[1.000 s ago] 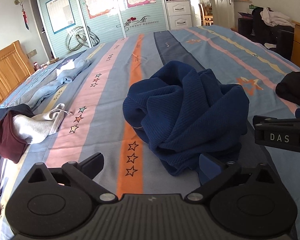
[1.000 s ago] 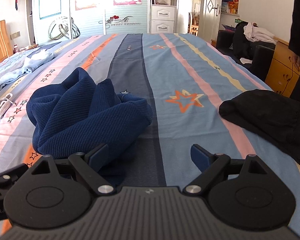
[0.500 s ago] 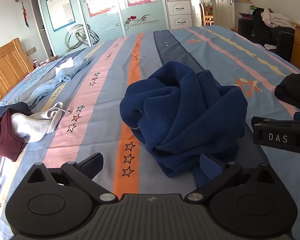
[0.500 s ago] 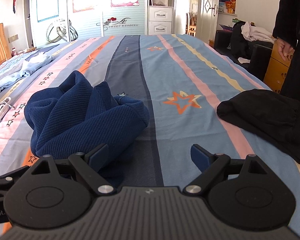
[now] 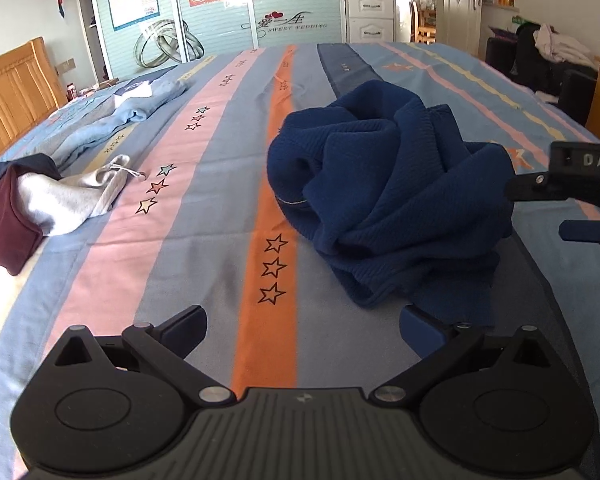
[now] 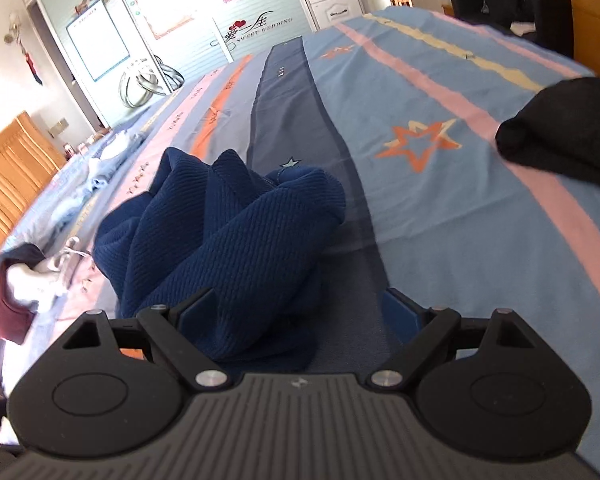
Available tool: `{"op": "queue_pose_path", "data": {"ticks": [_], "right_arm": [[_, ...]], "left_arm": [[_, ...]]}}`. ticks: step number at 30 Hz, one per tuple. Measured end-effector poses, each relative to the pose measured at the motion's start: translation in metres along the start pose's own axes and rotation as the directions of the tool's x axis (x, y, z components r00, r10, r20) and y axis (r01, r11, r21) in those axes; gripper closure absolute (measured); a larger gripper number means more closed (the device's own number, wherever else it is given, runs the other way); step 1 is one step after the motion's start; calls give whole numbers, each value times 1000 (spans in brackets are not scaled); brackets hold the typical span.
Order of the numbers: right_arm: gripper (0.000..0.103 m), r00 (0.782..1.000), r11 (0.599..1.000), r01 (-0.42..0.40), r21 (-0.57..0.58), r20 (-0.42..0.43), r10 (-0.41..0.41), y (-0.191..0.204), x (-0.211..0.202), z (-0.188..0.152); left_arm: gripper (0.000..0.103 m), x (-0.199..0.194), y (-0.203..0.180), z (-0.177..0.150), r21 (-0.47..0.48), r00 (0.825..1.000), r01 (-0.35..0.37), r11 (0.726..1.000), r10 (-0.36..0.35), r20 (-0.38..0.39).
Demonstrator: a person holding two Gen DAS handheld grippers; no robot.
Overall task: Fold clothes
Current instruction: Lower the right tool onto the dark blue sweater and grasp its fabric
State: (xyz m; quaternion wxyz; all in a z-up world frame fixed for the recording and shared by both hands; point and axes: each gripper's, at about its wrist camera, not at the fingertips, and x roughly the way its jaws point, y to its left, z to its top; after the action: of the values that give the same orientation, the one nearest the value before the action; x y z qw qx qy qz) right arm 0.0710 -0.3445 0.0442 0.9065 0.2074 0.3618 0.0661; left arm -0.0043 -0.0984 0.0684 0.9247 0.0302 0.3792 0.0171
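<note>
A crumpled navy knit sweater [image 5: 384, 196] lies in a heap on the striped bedspread [image 5: 204, 216]. My left gripper [image 5: 300, 326] hovers low in front of it, open, with the sweater's near hem just ahead of its right finger. In the right wrist view the same sweater [image 6: 228, 240] fills the space ahead of my right gripper [image 6: 296, 312], which is open and tilted, with cloth bulging between its fingers. The right gripper's body [image 5: 580, 184] shows at the left view's right edge.
A grey and maroon garment pile [image 5: 32, 204] lies at the left. Light blue clothes [image 5: 140, 108] rest farther back. A black garment [image 6: 568, 132] sits on the bed's right side. A wooden headboard [image 5: 12, 92] stands left, a wardrobe [image 5: 220, 8] beyond.
The right gripper has rolled to a tilt and pushed forward into the sweater, which now lies between its fingers. The left gripper has drawn back slightly and shifted left of the heap.
</note>
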Motion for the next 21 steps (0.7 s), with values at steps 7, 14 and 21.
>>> {"op": "queue_pose_path", "data": {"ticks": [7,14,21], "right_arm": [[13,984,958,-172,231,-2,177,-31,5,2],[13,953,912,-301,278,46,300,-45,5,4],[29,950,906,-304,296,19,312,-51,25,14]], "left_arm": [[4,-11,35,-1,-80,977,179,981,-168,129],[2,-22,42,-5,-34,911,337,941,-317,266],[1,-4,39,-6,-84,931,337,938,-318,180]]}}
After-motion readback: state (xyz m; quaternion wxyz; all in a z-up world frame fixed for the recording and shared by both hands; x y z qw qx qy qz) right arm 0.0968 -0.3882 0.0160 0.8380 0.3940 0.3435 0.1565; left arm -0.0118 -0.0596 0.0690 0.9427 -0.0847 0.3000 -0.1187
